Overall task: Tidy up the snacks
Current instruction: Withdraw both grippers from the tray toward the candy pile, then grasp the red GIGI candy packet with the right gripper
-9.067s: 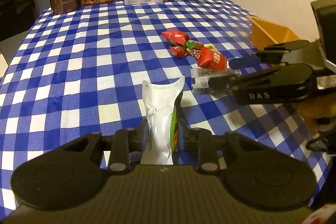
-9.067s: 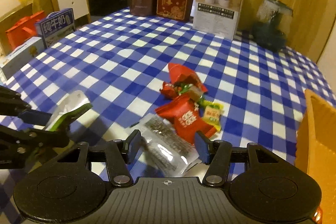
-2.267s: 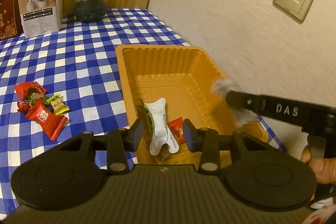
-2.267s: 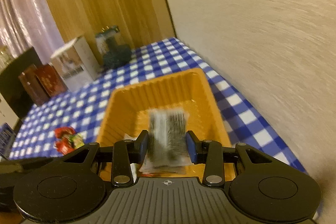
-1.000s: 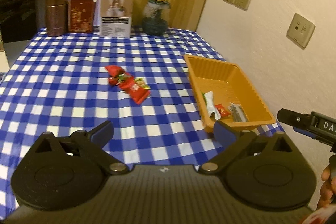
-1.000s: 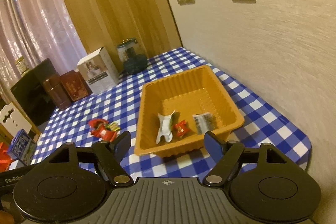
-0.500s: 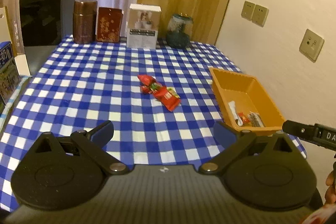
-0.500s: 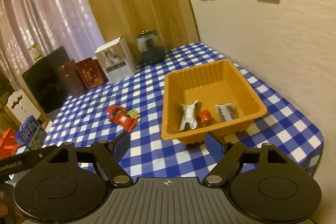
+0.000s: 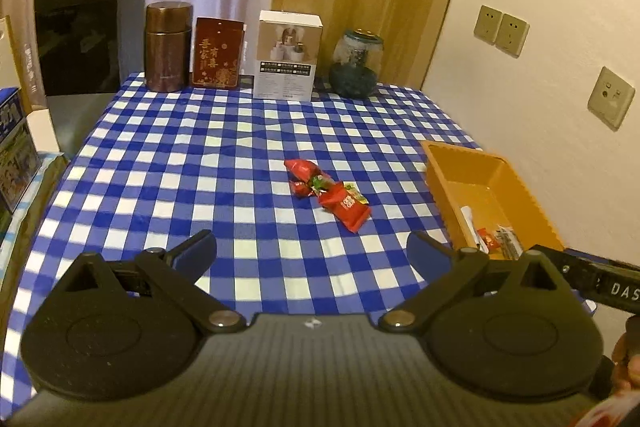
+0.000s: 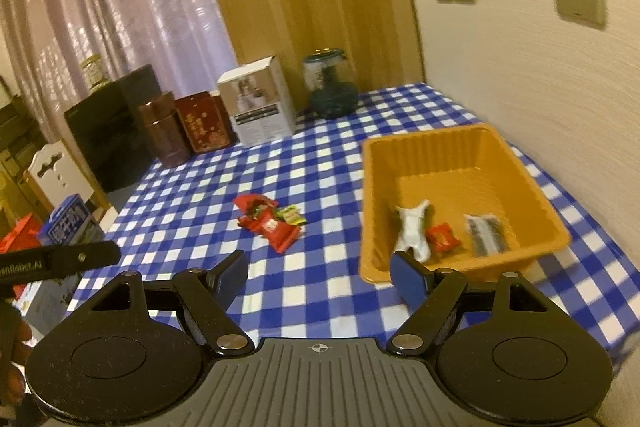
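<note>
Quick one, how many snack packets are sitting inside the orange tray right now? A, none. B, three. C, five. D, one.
B: inside the orange tray lie a white packet, a small red packet and a clear dark-striped packet; the rest of the snacks are still in a pile of red wrappers out on the checked tablecloth.

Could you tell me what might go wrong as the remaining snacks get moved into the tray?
The pile of wrapped snacks overlaps, so a pinch may drag neighbours or lift two. The orange tray sits near the table's edge by the wall; a bump could shove it off. Both grippers, left and right, are open and empty.
</note>
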The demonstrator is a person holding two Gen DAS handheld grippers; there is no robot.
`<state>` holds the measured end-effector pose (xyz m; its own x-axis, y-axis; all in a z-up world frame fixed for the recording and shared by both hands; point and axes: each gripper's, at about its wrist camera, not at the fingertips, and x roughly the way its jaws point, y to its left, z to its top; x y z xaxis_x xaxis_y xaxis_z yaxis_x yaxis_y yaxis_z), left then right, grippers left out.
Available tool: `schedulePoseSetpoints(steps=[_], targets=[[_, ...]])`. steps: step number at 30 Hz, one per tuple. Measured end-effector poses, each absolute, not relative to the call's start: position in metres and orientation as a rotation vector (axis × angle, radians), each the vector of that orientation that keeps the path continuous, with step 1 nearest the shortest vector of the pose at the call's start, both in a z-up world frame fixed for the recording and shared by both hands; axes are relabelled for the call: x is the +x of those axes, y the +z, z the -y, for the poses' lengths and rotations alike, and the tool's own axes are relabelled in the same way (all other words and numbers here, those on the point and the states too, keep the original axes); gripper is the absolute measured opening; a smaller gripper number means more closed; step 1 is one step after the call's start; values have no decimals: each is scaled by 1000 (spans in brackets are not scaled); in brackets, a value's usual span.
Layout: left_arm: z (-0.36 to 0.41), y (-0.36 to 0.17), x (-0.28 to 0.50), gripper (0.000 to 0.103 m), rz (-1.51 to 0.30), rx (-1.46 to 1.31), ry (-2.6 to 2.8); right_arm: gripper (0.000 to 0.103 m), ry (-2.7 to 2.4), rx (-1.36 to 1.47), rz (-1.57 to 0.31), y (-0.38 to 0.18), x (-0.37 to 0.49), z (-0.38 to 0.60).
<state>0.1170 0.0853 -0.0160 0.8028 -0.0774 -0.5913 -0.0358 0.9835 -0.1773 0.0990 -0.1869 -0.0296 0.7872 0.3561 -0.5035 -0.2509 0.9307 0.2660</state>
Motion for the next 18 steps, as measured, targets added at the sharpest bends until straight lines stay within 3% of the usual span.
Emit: schedulePoseSetpoints(steps=[18], targets=[[-117,-75,219,101,-714,-82,-27,78,476,-15,-599,-79,211,99]])
